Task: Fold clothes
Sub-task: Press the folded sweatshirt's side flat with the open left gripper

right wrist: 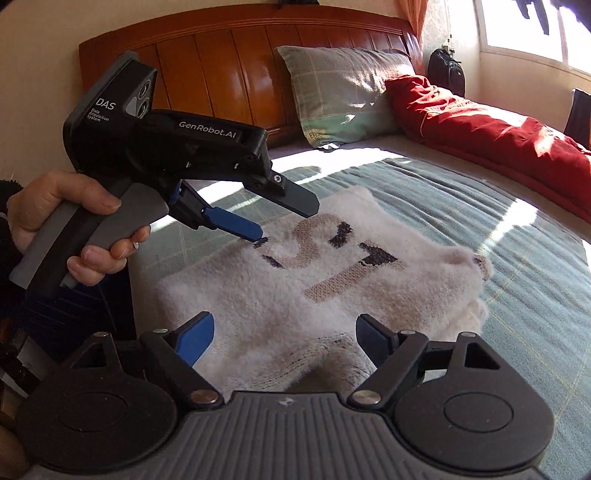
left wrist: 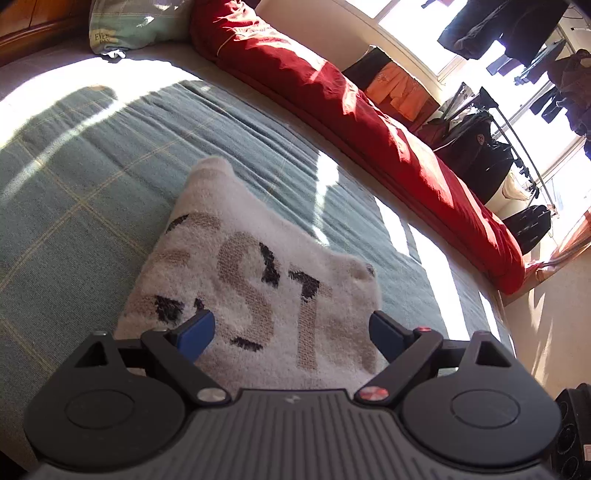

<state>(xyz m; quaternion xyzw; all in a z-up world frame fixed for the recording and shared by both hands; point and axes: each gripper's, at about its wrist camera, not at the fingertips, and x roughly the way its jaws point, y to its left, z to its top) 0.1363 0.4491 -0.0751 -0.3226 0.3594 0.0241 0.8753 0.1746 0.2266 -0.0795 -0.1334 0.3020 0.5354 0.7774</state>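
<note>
A folded white fuzzy sweater (right wrist: 321, 295), knitted with tan and black lettering, lies flat on the green checked bedspread (left wrist: 85, 166) of the bed, and everything below is placed relative to it. The left hand-held gripper (right wrist: 286, 221), held in a person's hand (right wrist: 70, 221) at the sweater's left edge as the right wrist view shows it, hovers above the garment with its jaws spread wide; one blue fingertip (right wrist: 240, 227) sits very close to the black lettering, though contact cannot be confirmed from this angle. Nothing is between its jaws. The right hand-held gripper (right wrist: 284, 339) stands over the sweater's near edge, above the ribbed hem, jaws likewise released and holding nothing, its blue pads (right wrist: 195, 339) apart over the fabric. Beyond the sweater, towards the head of the bed, a checked pillow (right wrist: 343, 92) leans against the wooden headboard (right wrist: 229, 62). To the sweater's far right side, a red duvet (left wrist: 351, 110) runs along the edge of the bed in strong sunlight. Past the duvet, dark garments (left wrist: 476, 162) hang on a drying rack by the window (left wrist: 417, 11). Sunlight falls in bands across the bedspread behind the sweater.
</note>
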